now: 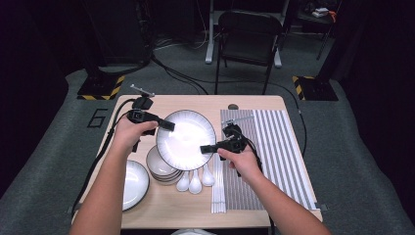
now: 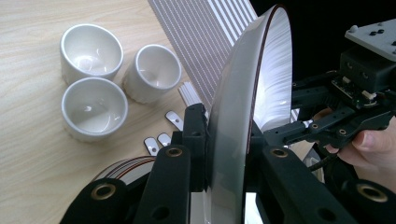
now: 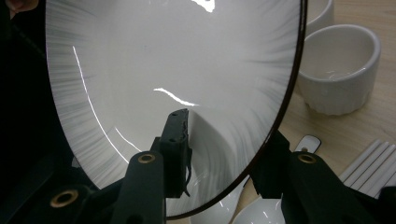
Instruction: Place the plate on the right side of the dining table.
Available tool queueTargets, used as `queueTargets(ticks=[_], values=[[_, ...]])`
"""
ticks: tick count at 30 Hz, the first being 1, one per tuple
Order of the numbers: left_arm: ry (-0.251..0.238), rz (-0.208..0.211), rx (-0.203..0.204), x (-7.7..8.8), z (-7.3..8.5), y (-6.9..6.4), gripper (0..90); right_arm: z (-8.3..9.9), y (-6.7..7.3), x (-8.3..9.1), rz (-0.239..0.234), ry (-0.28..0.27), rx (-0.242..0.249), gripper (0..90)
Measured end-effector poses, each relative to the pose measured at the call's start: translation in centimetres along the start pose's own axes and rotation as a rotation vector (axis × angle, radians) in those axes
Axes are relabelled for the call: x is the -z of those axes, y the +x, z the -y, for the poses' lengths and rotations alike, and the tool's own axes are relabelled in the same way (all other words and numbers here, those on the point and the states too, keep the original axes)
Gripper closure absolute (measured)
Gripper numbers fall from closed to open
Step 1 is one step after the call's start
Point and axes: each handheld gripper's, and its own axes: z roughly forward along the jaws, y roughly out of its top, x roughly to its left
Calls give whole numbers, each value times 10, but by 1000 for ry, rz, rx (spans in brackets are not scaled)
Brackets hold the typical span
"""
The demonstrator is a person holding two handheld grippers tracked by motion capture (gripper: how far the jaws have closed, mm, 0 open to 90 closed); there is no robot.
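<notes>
Glazed white plate (image 1: 186,139) hangs tilted above the counter (image 1: 161,205), pinched at its left rim by the left gripper (image 1: 166,126); the right gripper (image 1: 206,149) straddles the opposite rim, narrowed but perhaps not yet gripping. A slip could drop it onto the stacked bowls (image 1: 164,169) and spoons (image 1: 195,182) beneath, near the cups (image 2: 93,107).

The large plate (image 1: 186,133) is showing a glossy white centre, fine grey streaks fanning outward toward the edge, and a thin dark brown line running around its rim. The left gripper (image 1: 166,125) and the right gripper (image 1: 205,149) are appearing matte black, with brass-coloured rings set into their bodies. The three small cups (image 2: 95,77) are looking plain white. The spoons (image 1: 195,181) are gleaming white too. The mat (image 1: 266,147) is displaying narrow grey and white stripes. The surface (image 1: 166,205) is showing pale wood grain.
</notes>
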Motion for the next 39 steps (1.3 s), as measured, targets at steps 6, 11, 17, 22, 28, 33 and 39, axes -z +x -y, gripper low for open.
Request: queueTargets(ticks=[6, 11, 17, 22, 28, 33, 39], values=[[0, 2, -11, -2, 0, -3, 789, 0, -2, 4, 3, -8, -2, 634], [1, 12, -14, -4, 0, -5, 789, 0, -5, 8, 0, -13, 0, 649], [2, 25, -18, -5, 0, -6, 789, 0, -7, 13, -9, -21, 3, 669], [8, 29, -19, -7, 0, -6, 789, 0, -8, 15, -10, -23, 3, 677], [14, 38, -22, -11, 0, -7, 789, 1, -11, 17, -8, -18, 3, 684], [15, 46, -25, -13, 0, -8, 788, 1, -14, 21, -16, -27, -2, 706], [18, 54, -34, -15, 1, -9, 788, 1, -15, 24, -15, -31, -1, 716]])
